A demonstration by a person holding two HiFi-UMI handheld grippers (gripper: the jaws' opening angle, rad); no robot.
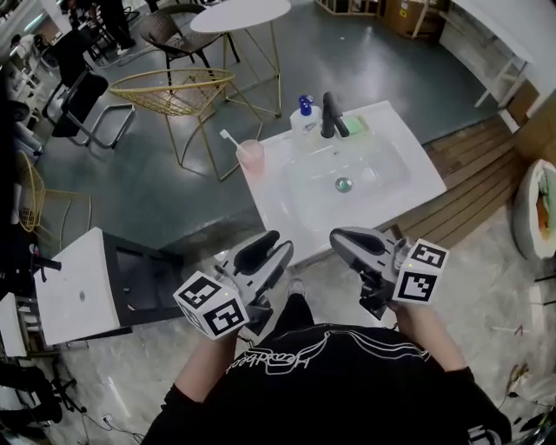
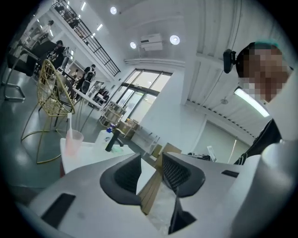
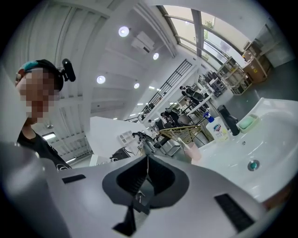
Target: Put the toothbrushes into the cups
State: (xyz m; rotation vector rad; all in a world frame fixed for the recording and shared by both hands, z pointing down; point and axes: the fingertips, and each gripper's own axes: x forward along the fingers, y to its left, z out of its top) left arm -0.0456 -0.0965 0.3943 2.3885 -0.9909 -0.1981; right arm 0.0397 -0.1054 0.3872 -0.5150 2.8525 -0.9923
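A pink cup stands on the left corner of the white sink, with a white toothbrush leaning out of it. The left gripper view shows the same cup far off to the left, and the right gripper view shows it just past the jaws. My left gripper hangs in front of the sink near my body, its jaws apart with nothing between them. My right gripper is beside it, jaws pressed together and empty. Neither touches the sink.
A black faucet, a soap bottle and a green soap dish line the sink's far edge. A gold wire chair and a round table stand beyond. A white cabinet is at the left, wooden decking at the right.
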